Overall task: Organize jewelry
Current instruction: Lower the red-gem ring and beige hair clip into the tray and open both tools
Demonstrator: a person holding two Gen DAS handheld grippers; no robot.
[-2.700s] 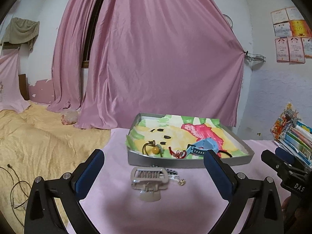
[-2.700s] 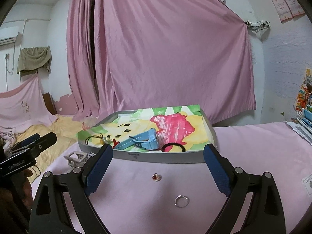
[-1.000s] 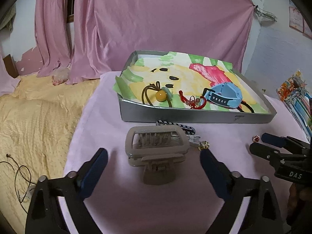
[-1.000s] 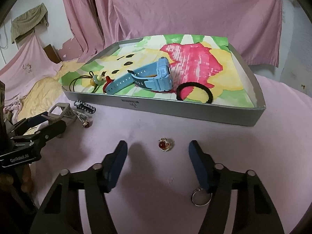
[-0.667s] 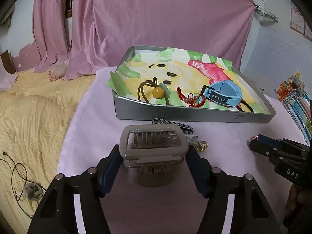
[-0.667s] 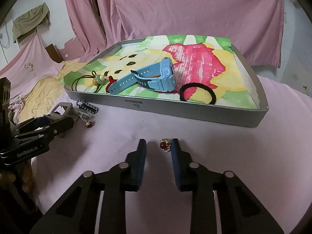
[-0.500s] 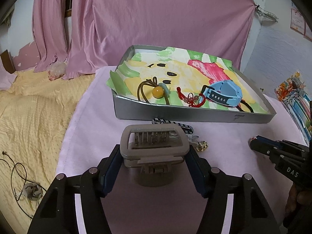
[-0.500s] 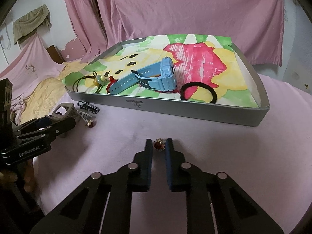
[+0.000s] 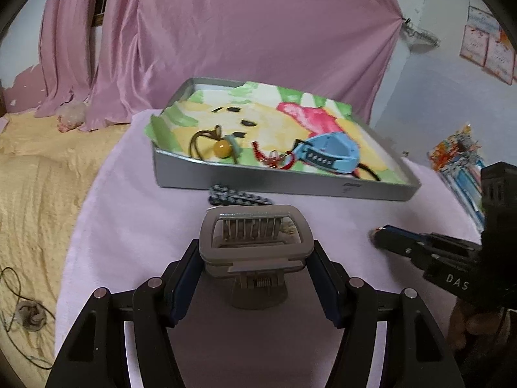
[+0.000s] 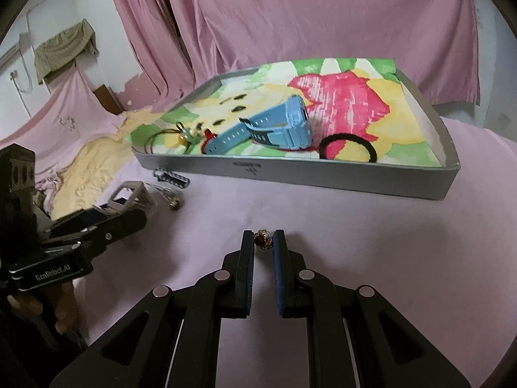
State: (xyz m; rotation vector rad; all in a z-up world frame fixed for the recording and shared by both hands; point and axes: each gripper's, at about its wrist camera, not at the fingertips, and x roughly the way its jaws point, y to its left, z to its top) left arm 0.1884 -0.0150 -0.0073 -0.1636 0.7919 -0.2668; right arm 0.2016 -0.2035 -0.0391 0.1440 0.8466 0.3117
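Jewelry sat split between my two tongs. On the left, my left gripper was closed on the beige hair claw, its blue pads pressed against both sides of the frame, the clip upright just above the pink cloth. A dark patterned clip lay just beyond it, near the silver tray. In the tray lay a hair tie with a yellow bead, a red bracelet, the blue watch and a black hair band. On the right, my right gripper was narrowed around the red-stone ring, pinched at the fingertips. Both tools pointed toward the tray. Pink curtains hung behind.
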